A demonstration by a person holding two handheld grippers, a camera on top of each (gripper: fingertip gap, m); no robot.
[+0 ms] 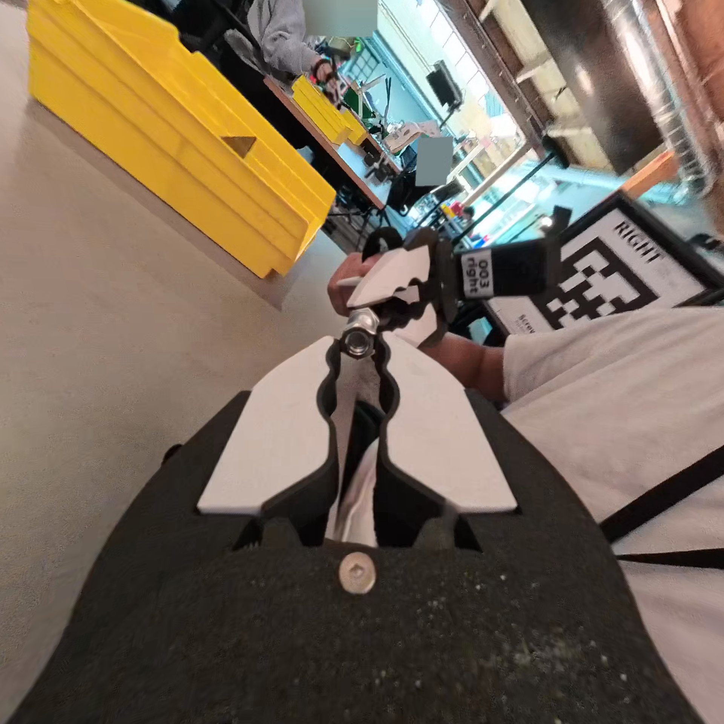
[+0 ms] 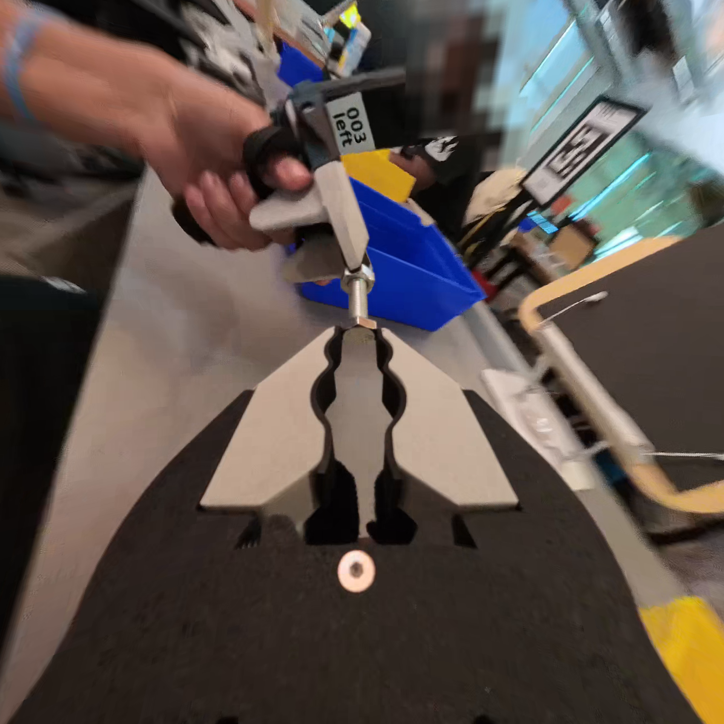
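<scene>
A silver bolt with a hex nut on its thread is held between my two grippers above the grey table [image 1: 98, 352]. In the left wrist view my left gripper [image 1: 356, 346] is shut on the nut [image 1: 355, 344], with the bolt's end facing the camera. The right gripper [image 1: 382, 309] comes in from the far side and grips the bolt's head [image 1: 366, 319]. In the right wrist view my right gripper [image 2: 358, 331] is shut on the bolt head [image 2: 364, 323]. The threaded shaft [image 2: 358, 301] runs away to the nut [image 2: 357, 276], which is pinched by the left gripper [image 2: 358, 266].
Stacked yellow bins [image 1: 176, 129] stand on the table at the far left. A blue bin [image 2: 411, 266] sits just behind the bolt. A framed black-and-white marker sign [image 1: 627, 274] stands to the right. A person in a grey hoodie [image 1: 278, 39] works at another table.
</scene>
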